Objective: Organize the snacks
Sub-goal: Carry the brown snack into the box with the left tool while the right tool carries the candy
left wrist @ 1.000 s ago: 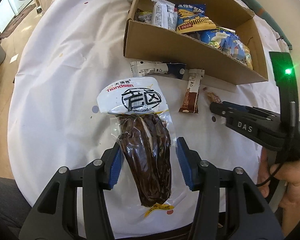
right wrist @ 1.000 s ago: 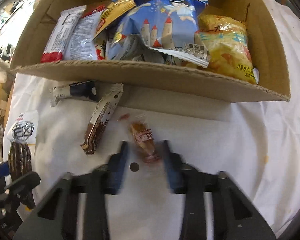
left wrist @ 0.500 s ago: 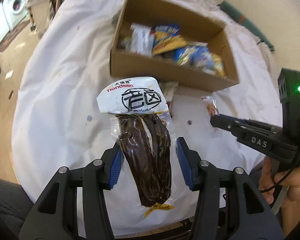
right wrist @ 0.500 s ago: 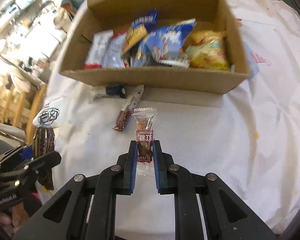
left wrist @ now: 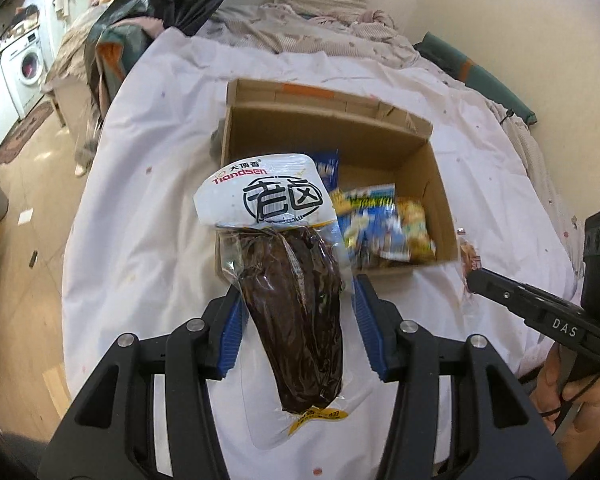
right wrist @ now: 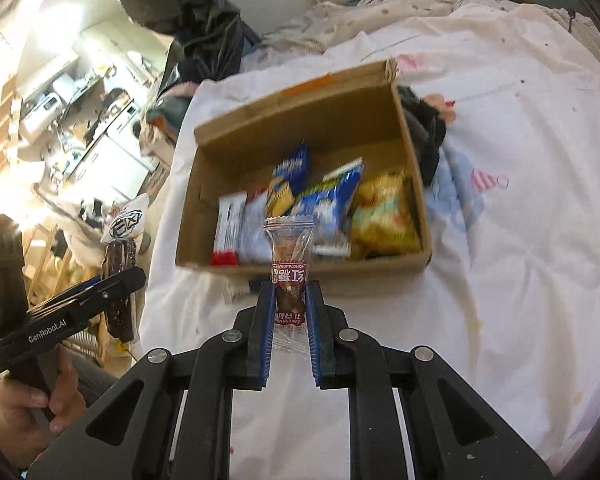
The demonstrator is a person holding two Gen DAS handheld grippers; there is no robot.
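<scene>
Meat pack [left wrist: 292,300]: long axis runs along the left gripper's fingers, white printed top pointing away toward the box, dark sealed meat end toward the camera; held in the air in front of the box's near wall.
Candy [right wrist: 290,276]: small clear-and-red wrapper, upright between the right gripper's fingers, crimped clear end pointing at the box, long axis along the fingers.
Box [right wrist: 300,120]: open cardboard, on the white sheet [left wrist: 140,220], holding blue, yellow and white snack bags.
Change: a second ago both snacks were low at the sheet, the candy lying loose between wider jaws; now both are lifted, and the box looks smaller and farther below in each view. The bars that lay by the box's near wall are now hidden, perhaps behind the held snacks.
Left gripper [left wrist: 298,320]: jaws partly apart, blue pads at the pack's sides; the left pad presses the pack, contact at the right pad is hard to tell, yet the pack is carried.
Right gripper [right wrist: 290,308]: jaws have just been closing on the candy, now nearly together and pinching its lower half.
Hands: one [right wrist: 28,408] grips the left gripper's handle, one [left wrist: 572,396] the right's.
</scene>
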